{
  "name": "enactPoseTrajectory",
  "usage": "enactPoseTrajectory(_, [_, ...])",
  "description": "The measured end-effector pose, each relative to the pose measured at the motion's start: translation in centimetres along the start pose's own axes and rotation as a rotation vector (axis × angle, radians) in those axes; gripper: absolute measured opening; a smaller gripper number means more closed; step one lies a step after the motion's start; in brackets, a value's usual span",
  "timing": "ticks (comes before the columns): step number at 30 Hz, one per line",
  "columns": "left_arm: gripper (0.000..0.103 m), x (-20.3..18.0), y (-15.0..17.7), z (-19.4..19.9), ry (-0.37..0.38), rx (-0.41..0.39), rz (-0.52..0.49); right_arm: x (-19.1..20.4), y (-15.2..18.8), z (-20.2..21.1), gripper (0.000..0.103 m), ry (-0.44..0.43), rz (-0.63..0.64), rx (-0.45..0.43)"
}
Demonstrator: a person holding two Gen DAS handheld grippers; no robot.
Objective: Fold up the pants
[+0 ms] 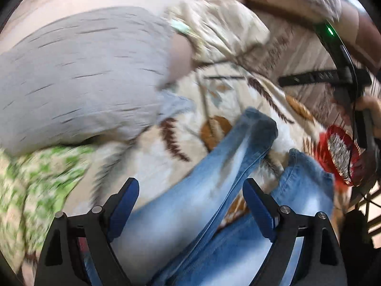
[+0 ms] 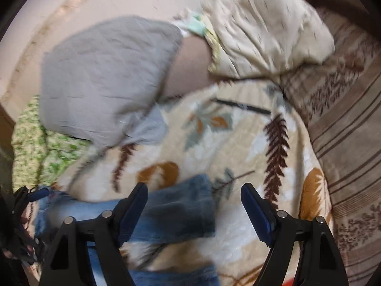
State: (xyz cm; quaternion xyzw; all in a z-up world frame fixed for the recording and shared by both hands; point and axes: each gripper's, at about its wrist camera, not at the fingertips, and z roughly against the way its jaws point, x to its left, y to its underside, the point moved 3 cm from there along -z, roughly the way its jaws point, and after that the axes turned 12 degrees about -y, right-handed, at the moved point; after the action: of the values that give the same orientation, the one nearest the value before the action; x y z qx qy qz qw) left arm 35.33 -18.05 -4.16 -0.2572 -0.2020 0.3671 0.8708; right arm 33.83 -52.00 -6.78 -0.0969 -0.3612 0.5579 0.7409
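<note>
Light blue jeans [image 1: 226, 157] lie on a cream blanket with a leaf pattern [image 1: 238, 90]. One leg runs up between the fingers of my left gripper [image 1: 190, 190], which stands open over it; its pads are off the cloth. A second leg end [image 1: 307, 181] lies to the right. In the right wrist view, the dark cuff end of the jeans [image 2: 176, 212] lies below my right gripper [image 2: 194, 195], open with its left finger [image 2: 135, 202] over the denim. The left gripper [image 2: 26, 200] shows at that view's left edge.
A grey pillow [image 2: 104, 76] and a cream pillow [image 2: 266, 31] lie at the far side of the blanket [image 2: 238, 143]. Green patterned cloth [image 2: 40, 147] lies at the left, brown striped bedding [image 2: 345, 131] at the right. A red round mesh object [image 1: 340, 155] sits beside a hand [image 1: 371, 109].
</note>
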Motion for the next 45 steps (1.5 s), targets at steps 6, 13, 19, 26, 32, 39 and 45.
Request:
enactPoseTrajectory(6, [0.091, 9.8, 5.3, 4.9, -0.095, 0.014, 0.193, 8.0, 1.4, 0.9, 0.087, -0.118, 0.164, 0.034])
enactPoseTrajectory(13, [0.091, 18.8, 14.9, 8.7, -0.183, 0.126, 0.364, 20.3, 5.9, -3.2, 0.087, -0.286, 0.371, 0.133])
enactPoseTrajectory(19, [0.091, 21.8, 20.2, 10.0, -0.192, 0.186, 0.393, 29.8, 11.2, -6.1, 0.087, -0.388, 0.546, 0.171])
enactPoseTrajectory(26, [0.091, 18.5, 26.2, 9.3, -0.112, 0.173, 0.394, 37.5, 10.8, -11.8, 0.087, -0.414, 0.578, 0.262])
enactPoseTrajectory(32, [0.091, 14.5, 31.1, 7.7, -0.076, 0.175, 0.376, 43.8, 10.6, -18.3, 0.087, -0.368, 0.623, 0.329])
enactPoseTrajectory(39, [0.091, 14.8, 32.9, 5.5, 0.007, 0.166, 0.462, 47.9, 11.4, -25.8, 0.087, -0.198, 0.681, 0.382])
enactPoseTrajectory(45, [0.067, 15.3, 32.9, 4.9, 0.068, 0.135, 0.550, 47.8, 11.8, -31.2, 0.086, -0.058, 0.689, 0.416])
